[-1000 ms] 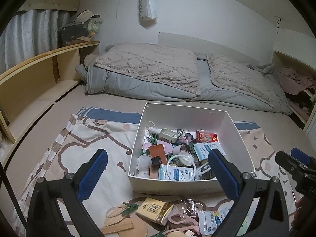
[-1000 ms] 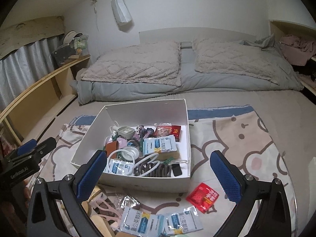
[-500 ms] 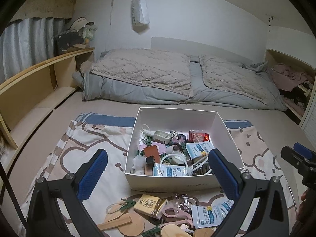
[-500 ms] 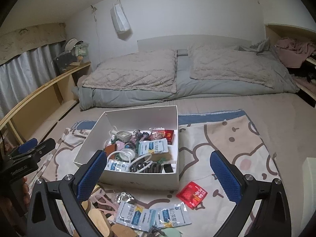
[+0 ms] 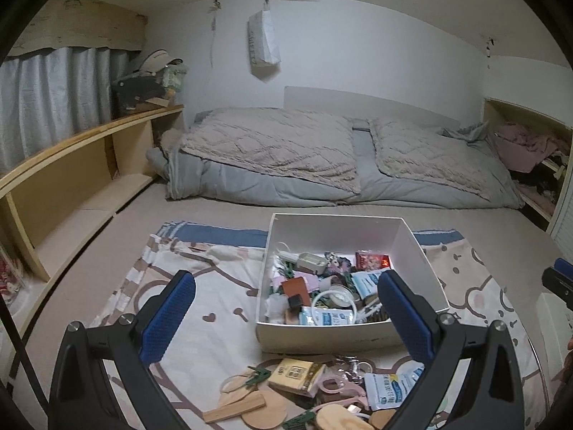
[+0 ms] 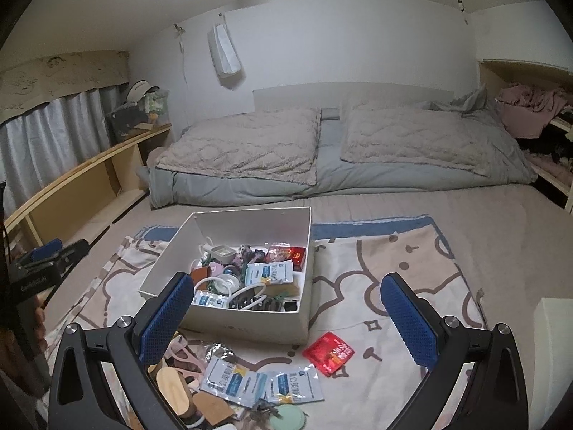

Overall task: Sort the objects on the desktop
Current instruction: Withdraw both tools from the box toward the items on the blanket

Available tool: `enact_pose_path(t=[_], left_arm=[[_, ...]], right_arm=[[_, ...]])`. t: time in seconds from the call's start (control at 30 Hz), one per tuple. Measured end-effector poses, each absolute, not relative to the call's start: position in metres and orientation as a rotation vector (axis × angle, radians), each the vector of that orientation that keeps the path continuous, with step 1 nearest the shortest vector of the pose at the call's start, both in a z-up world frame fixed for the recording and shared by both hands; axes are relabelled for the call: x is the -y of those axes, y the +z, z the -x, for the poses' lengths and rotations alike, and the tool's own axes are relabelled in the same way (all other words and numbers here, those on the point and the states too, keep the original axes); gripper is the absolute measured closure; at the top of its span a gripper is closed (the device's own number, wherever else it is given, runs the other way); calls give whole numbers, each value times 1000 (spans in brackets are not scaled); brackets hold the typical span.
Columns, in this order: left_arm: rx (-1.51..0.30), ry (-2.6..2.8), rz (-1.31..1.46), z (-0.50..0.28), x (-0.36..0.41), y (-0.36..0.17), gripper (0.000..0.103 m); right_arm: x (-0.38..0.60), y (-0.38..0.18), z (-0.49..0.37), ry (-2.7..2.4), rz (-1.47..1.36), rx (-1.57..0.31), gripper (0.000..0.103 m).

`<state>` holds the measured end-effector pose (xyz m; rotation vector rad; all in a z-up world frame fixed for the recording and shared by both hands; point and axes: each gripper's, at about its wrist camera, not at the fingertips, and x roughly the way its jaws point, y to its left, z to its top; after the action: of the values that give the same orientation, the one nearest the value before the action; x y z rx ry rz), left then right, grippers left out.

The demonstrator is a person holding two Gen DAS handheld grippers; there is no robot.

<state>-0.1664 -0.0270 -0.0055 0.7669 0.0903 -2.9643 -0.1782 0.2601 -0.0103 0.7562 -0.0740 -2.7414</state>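
Observation:
A white box [image 5: 343,337] full of small items stands on a patterned cloth [image 5: 215,294]; it also shows in the right wrist view [image 6: 250,326]. Loose items lie in front of it: a yellow pack [image 5: 295,376], wooden pieces [image 5: 236,408], white and blue sachets [image 6: 232,380] and a red sachet [image 6: 329,353]. My left gripper [image 5: 286,315] is open and empty, held above the cloth before the box. My right gripper [image 6: 286,315] is open and empty, above the loose items.
Grey bedding and quilted pillows [image 5: 272,143] lie behind the cloth. A wooden shelf [image 5: 71,165] runs along the left. A white block [image 6: 555,358] stands at the right edge. Clothes [image 6: 530,107] pile on a right shelf.
Both grippers have lifted and drawn back from the box, so it looks smaller and more of the room shows. Both stay open and empty.

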Motion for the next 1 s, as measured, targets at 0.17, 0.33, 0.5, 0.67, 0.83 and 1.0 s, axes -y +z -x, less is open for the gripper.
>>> enact_pose_path(t=[0.17, 0.33, 0.5, 0.67, 0.83, 1.0], left_arm=[[-93, -2964, -743, 157, 41, -3, 1], [-63, -2966, -718, 145, 54, -3, 1], [-29, -2970, -694, 133, 64, -5, 1], [-15, -2969, -695, 124, 72, -11, 1], [-1, -2963, -729, 120, 80, -22, 0], [29, -2969, -774, 120, 87, -35, 0]], right_arm=[[-269, -10, 175, -2746, -758, 67, 0], [-274, -10, 172, -2754, -758, 59, 0], [-276, -12, 168, -2756, -760, 37, 0], [-275, -15, 163, -2746, -772, 13, 0], [-273, -22, 161, -2737, -825, -22, 0], [-275, -34, 161, -2751, -874, -32, 0]])
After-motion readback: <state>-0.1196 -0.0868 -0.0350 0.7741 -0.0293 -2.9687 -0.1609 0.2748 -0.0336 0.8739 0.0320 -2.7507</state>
